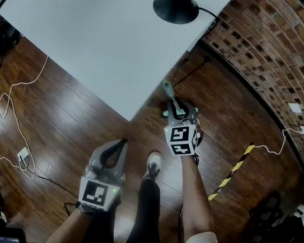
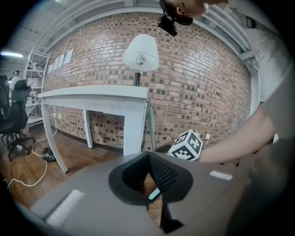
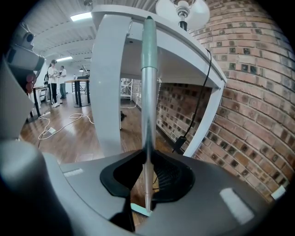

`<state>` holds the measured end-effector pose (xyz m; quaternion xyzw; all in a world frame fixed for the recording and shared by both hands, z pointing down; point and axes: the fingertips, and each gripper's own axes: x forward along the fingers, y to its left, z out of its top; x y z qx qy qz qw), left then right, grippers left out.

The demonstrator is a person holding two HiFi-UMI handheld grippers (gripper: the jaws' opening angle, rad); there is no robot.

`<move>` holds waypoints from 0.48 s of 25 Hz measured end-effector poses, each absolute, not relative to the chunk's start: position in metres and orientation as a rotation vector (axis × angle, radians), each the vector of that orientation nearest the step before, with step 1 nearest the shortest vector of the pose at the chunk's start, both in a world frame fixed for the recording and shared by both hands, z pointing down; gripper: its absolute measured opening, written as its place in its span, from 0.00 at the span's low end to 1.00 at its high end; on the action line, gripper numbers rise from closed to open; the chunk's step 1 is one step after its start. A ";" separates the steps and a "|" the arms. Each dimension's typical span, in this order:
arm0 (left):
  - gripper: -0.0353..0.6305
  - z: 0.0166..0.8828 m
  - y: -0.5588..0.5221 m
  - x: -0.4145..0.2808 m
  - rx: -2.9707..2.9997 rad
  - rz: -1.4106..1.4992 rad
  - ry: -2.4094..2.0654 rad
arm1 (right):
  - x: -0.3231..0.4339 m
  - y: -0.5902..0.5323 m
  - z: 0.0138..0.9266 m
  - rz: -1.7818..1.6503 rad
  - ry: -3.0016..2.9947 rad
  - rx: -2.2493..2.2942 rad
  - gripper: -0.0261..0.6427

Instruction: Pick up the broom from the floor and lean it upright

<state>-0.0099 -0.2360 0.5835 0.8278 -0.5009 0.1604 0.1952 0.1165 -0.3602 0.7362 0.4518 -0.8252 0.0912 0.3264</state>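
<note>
Broom (image 3: 147, 92): upright, a slim metal handle with a pale green top, at 1 o'clock of centre in the head view, just off the right edge of the white table (image 1: 86, 29) and beside a table leg (image 3: 107, 83); top end level with the tabletop, contact with it not clear; brush end out of sight. Right gripper (image 1: 176, 106): jaws pinching the handle partway down, the handle running straight up between them. Left gripper (image 1: 122, 143): at 6 o'clock, apart from the broom, jaws pressed together with nothing between them, pointing toward the table. Lamp (image 1: 176, 3): black base on the table's far corner at 12 o'clock; white shade shows in the left gripper view. Brick wall (image 1: 274, 63): curving from 1 to 3 o'clock. Wooden floor (image 1: 54, 132): dark glossy boards. White cable (image 1: 0, 102): looped on the floor at 9 o'clock. Yellow-and-black striped strip (image 1: 230, 170): on the floor at 4 o'clock. Shoe (image 1: 154, 164): the person's, between the two grippers. Office chair (image 2: 14, 115): at 9 o'clock in the left gripper view
</note>
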 end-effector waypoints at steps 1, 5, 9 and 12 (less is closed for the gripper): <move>0.06 0.584 -0.236 -0.011 2.320 0.451 -1.404 | 0.116 -0.361 0.737 0.233 -2.160 1.181 0.17; 0.06 0.585 -0.237 -0.014 2.328 0.451 -1.404 | 0.112 -0.364 0.739 0.209 -2.151 1.184 0.17; 0.06 0.586 -0.236 -0.014 2.326 0.457 -1.392 | 0.113 -0.365 0.739 0.177 -2.145 1.191 0.18; 0.06 0.587 -0.238 -0.015 2.318 0.448 -1.389 | 0.112 -0.366 0.737 0.159 -2.155 1.185 0.22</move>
